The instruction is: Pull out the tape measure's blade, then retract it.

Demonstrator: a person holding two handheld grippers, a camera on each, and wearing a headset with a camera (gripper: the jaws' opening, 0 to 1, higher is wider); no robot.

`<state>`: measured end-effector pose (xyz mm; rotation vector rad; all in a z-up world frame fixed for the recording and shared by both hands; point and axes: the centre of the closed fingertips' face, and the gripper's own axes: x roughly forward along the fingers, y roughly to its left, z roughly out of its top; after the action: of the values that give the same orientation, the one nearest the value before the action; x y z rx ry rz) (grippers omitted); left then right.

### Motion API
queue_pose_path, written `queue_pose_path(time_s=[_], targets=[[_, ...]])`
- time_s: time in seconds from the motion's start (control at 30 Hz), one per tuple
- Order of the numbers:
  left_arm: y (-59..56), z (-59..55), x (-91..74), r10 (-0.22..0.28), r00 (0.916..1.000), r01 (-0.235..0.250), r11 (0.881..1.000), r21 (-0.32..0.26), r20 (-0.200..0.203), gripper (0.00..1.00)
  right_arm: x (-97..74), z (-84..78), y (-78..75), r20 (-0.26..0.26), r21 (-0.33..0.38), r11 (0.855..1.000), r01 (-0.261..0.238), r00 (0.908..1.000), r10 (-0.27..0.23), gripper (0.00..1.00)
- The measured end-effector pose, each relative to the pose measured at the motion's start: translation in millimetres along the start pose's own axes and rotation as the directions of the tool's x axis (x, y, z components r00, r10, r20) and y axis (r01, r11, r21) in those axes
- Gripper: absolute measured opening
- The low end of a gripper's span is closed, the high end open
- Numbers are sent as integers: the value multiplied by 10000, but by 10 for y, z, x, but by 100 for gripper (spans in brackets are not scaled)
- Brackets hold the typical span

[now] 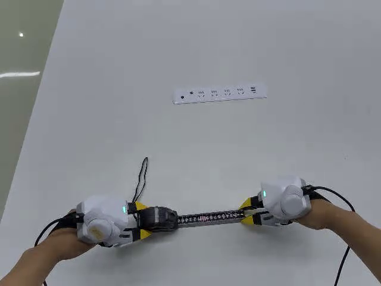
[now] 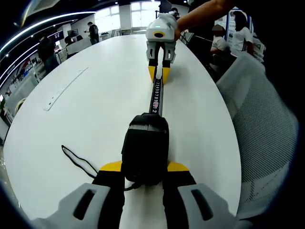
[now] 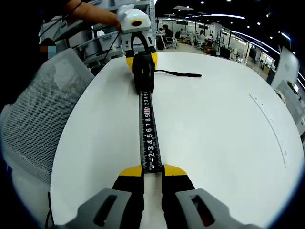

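A black tape measure case [image 1: 158,218] lies on the white table near its front edge, with my left gripper [image 1: 141,220] shut on it; the case [image 2: 145,147] sits between the yellow-tipped jaws in the left gripper view. Its blade [image 1: 209,217] runs out to the right, black with white numbers. My right gripper [image 1: 246,212] is shut on the blade's end; the blade [image 3: 148,138] stretches from the jaws to the case [image 3: 143,71] in the right gripper view. The case's black wrist cord [image 1: 141,179] trails away across the table.
A white power strip [image 1: 219,93] lies flat further back on the table [image 1: 178,47]. The table's left edge [image 1: 36,113] meets a greenish floor. A grey mesh chair [image 2: 267,124] stands by the table's near side. People and desks fill the office behind.
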<state>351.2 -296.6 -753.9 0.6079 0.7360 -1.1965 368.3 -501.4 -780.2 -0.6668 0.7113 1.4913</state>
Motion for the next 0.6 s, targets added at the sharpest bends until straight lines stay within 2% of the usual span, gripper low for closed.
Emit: queue_pose_path(time_s=[0.6], targets=[[-7, 6, -3, -52, 10000, 52, 10000, 48, -38, 26, -96, -121, 3, -160, 58, 10000, 62, 9999, -61, 11]])
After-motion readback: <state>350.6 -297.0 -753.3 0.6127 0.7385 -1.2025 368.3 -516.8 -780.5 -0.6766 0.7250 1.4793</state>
